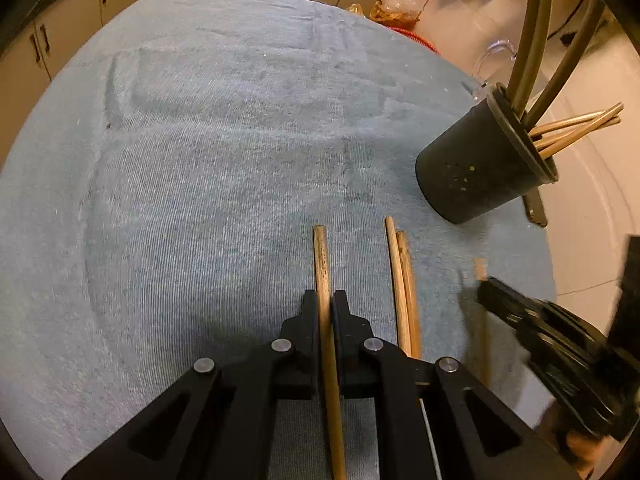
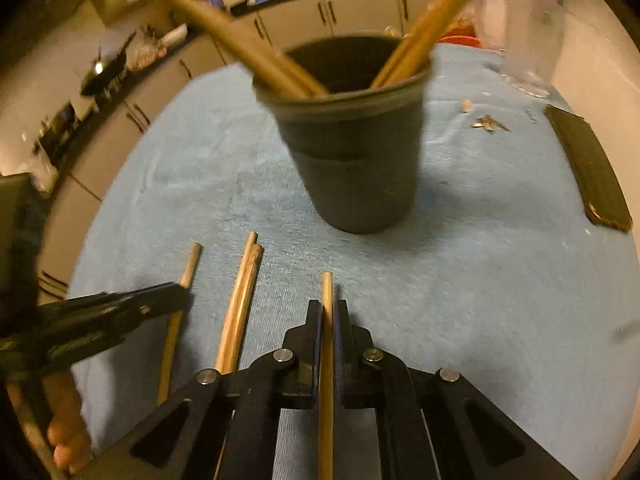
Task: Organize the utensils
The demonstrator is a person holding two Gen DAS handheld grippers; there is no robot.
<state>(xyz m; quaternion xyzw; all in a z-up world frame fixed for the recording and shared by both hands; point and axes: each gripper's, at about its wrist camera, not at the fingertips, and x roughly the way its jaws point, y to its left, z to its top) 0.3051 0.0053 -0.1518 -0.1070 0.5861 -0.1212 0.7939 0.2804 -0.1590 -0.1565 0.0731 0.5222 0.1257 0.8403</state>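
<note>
wooden chopsticks lie on a blue towel [image 1: 200,140] with a black cup [image 1: 476,168] as the landmark. the cup stands upright on the towel, and it already holds a few wooden chopsticks [image 1: 580,126] leaning out over its rim, plus darker long handles [image 1: 532,32].

the left gripper [image 1: 330,300] is clenched on one chopstick [image 1: 322,256], which runs straight between its fingers; its tip points roughly toward the cup and stops well short of it. between that stick and the cup's side, a pair of chopsticks [image 1: 404,280] lies loose on the towel, touching each other.

the right gripper [image 2: 329,308] is clamped on another chopstick [image 2: 327,292], the one nearest below the cup in the right wrist view, its tip still apart from the cup's base. whether either held stick is lifted off the towel cannot be told.

beside the cup, a flat dark object [image 2: 592,172] lies at the towel's edge, and a clear glass [image 2: 520,36] stands beyond it. small metal bits [image 2: 488,122] lie near the cup. a person's hand [image 2: 68,432] shows behind the left gripper.
</note>
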